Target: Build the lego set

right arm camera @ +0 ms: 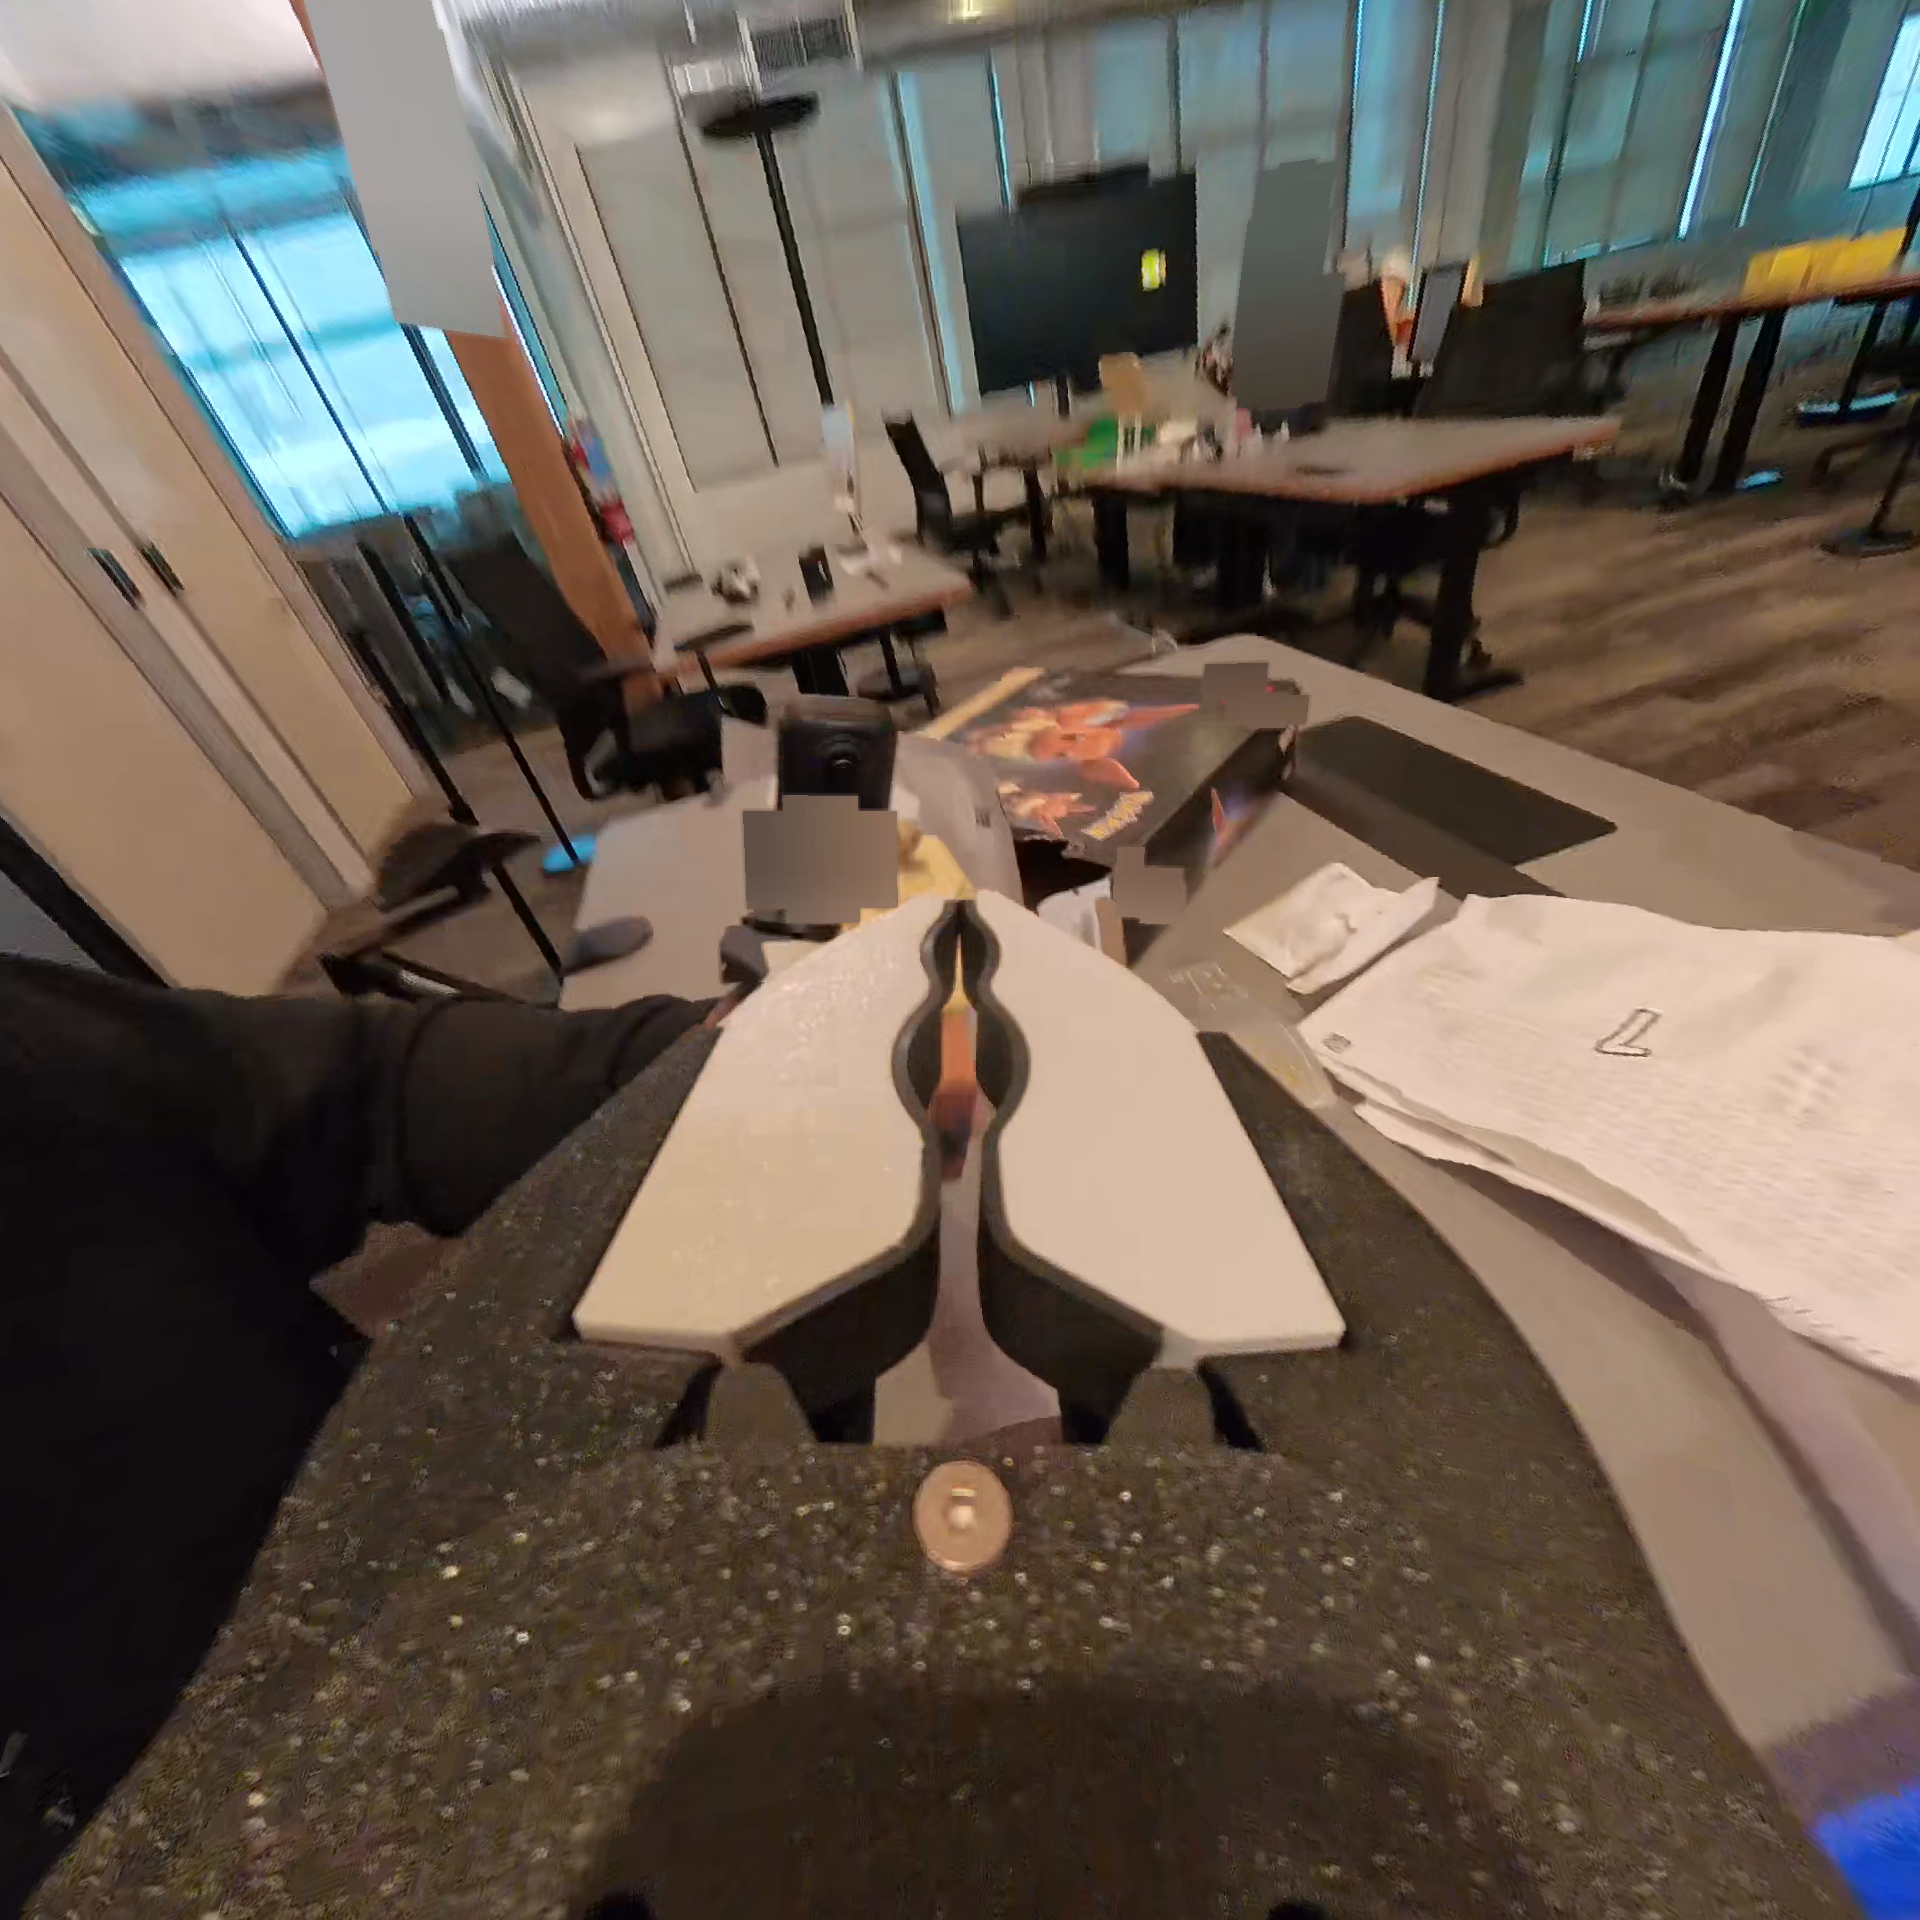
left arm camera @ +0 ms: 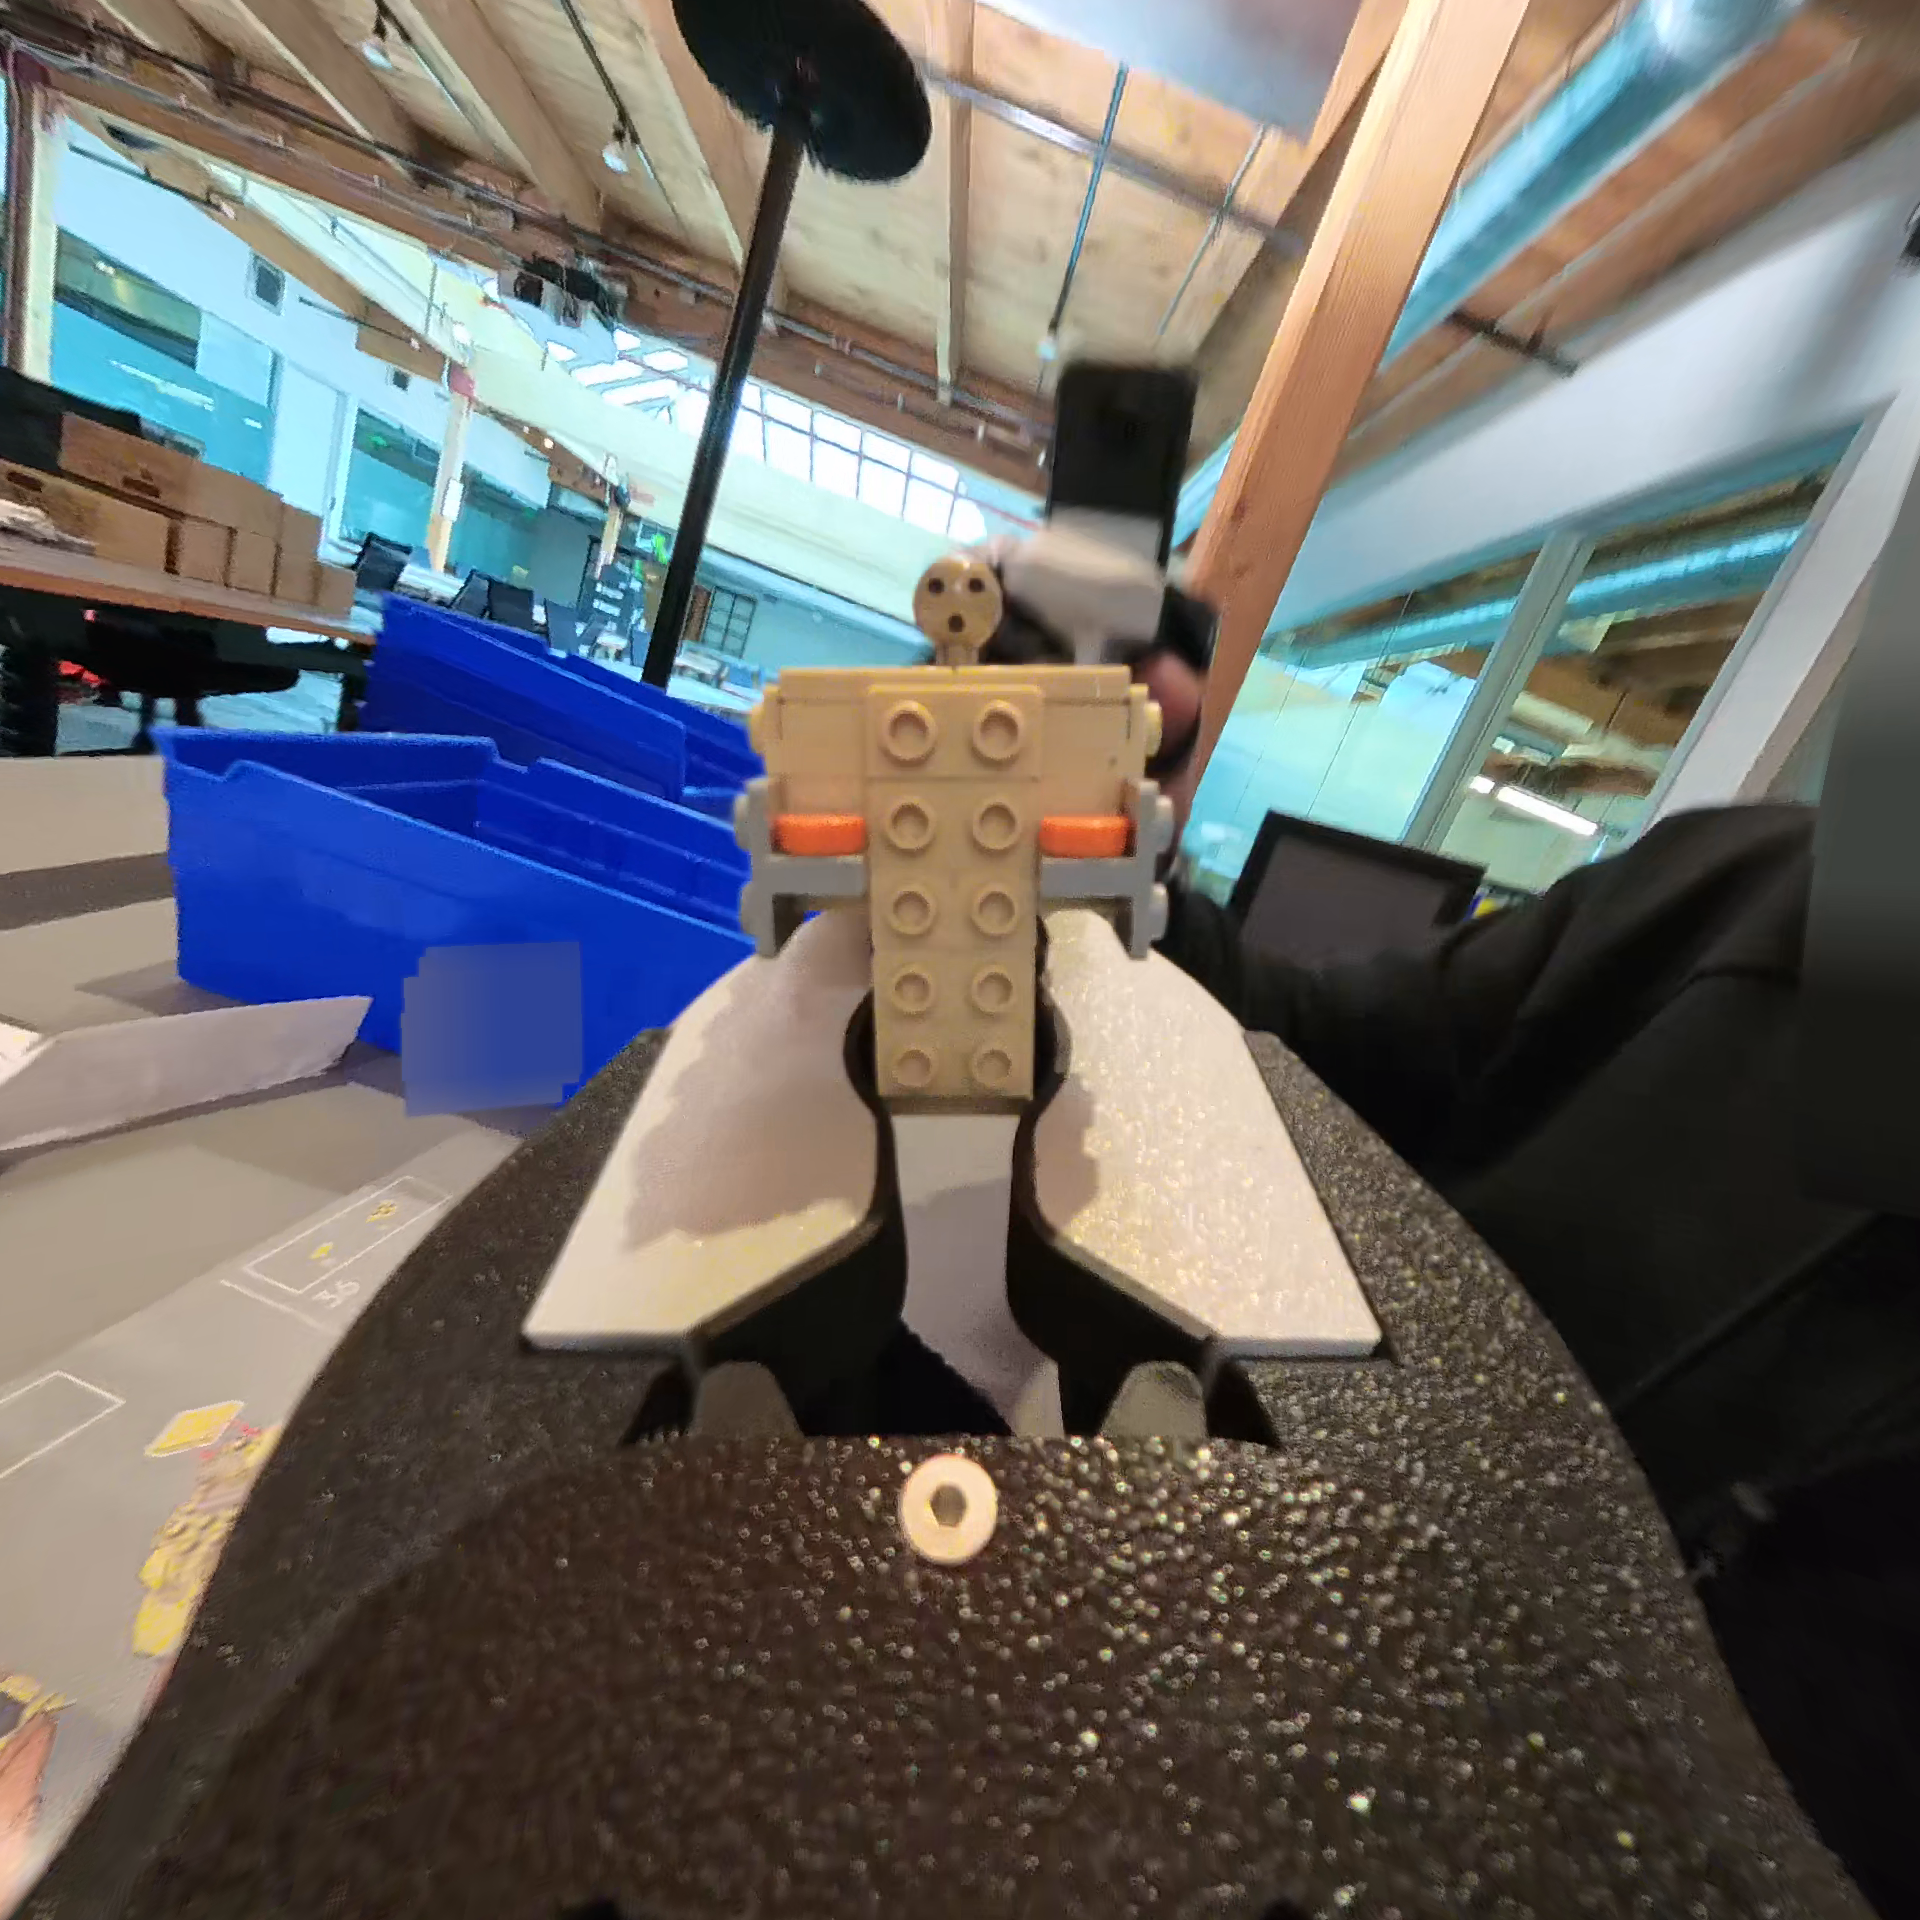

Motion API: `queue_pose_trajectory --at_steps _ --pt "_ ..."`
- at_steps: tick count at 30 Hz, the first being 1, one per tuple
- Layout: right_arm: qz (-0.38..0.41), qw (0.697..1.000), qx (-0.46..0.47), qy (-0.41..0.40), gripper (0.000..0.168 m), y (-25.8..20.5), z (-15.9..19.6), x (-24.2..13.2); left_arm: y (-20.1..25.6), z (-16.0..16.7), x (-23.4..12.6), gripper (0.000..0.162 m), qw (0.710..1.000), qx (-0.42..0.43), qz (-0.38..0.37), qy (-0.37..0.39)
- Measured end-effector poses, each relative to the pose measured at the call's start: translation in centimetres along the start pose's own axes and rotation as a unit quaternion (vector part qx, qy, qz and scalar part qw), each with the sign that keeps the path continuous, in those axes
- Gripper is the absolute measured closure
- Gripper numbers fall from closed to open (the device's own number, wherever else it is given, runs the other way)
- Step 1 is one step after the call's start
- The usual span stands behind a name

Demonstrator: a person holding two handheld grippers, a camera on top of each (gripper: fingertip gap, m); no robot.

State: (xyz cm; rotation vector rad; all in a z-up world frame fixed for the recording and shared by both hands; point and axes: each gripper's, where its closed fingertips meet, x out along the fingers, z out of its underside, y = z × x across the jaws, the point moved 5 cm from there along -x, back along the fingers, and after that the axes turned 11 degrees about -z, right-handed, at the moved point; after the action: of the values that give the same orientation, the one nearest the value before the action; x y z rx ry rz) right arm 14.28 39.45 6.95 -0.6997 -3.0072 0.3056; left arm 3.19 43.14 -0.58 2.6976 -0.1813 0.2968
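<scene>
My left gripper [left arm camera: 951, 961] is shut on a tan Lego assembly [left arm camera: 951, 831] and holds it upright in the air. The assembly has a long studded tan plate, a wider tan top, two orange pieces, grey side clips and a small round tan piece on top. My right gripper [right arm camera: 961, 920] is shut, with its tips touching, above the grey table [right arm camera: 1455, 862]. Orange and yellow colour shows through the gap between its fingers; I cannot tell whether that is a held piece or something beneath.
Blue bins [left arm camera: 416, 862] stand on the table to the left, with a white sheet [left arm camera: 177, 1049] in front of them. White paper bags [right arm camera: 1662, 1060], the Lego box [right arm camera: 1101, 748] and a small black camera [right arm camera: 831, 758] lie ahead of the right gripper. A black sleeve [left arm camera: 1558, 987] is on the right. Tip to tip, the grippers are about 7 centimeters apart.
</scene>
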Motion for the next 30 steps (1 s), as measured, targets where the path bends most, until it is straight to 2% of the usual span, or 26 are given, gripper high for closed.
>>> queue_pose_trajectory --at_steps 4,10,16,30 --pt "-0.016 0.999 0.006 0.049 0.168 -1.0 4.3 -0.5 0.3 -0.8 -0.3 0.143 1.000 -0.017 0.012 0.011" --pt "0.006 0.999 -0.044 0.016 0.168 -1.5 8.0 -0.2 0.4 -0.6 -0.4 0.143 1.000 -0.021 0.020 0.008" --pt "0.019 0.998 -0.066 0.010 0.168 -1.6 8.5 -0.1 0.0 -0.3 -0.5 0.143 0.999 -0.041 0.028 0.015" --pt "0.077 0.985 -0.156 0.008 0.168 -1.2 7.2 -1.2 0.1 0.1 -0.3 0.143 0.996 -0.063 0.056 0.016"
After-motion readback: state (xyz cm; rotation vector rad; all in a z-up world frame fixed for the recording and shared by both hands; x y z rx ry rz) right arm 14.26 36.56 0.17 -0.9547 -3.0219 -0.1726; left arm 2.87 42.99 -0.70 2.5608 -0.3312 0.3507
